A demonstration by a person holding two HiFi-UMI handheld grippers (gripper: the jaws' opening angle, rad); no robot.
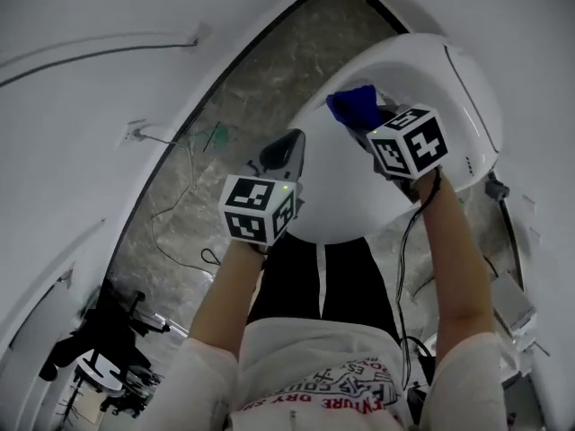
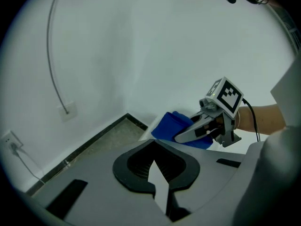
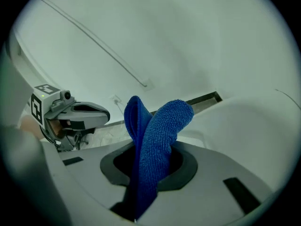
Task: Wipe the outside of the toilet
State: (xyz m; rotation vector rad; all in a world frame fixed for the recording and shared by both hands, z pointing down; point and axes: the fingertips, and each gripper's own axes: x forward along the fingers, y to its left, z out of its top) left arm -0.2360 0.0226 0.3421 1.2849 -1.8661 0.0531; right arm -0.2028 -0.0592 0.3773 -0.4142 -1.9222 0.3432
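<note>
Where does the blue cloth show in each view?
Head view: cloth at upper right, on the white toilet.
Left gripper view: cloth right of centre, under the right gripper.
Right gripper view: cloth at centre, between the jaws.
Shared landmark: the dark floor.

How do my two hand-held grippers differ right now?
The right hand-held gripper is shut on the blue cloth; the left hand-held gripper is shut on nothing. The right one reaches over the white toilet; the left one sits by its edge. Both point toward it.
</note>
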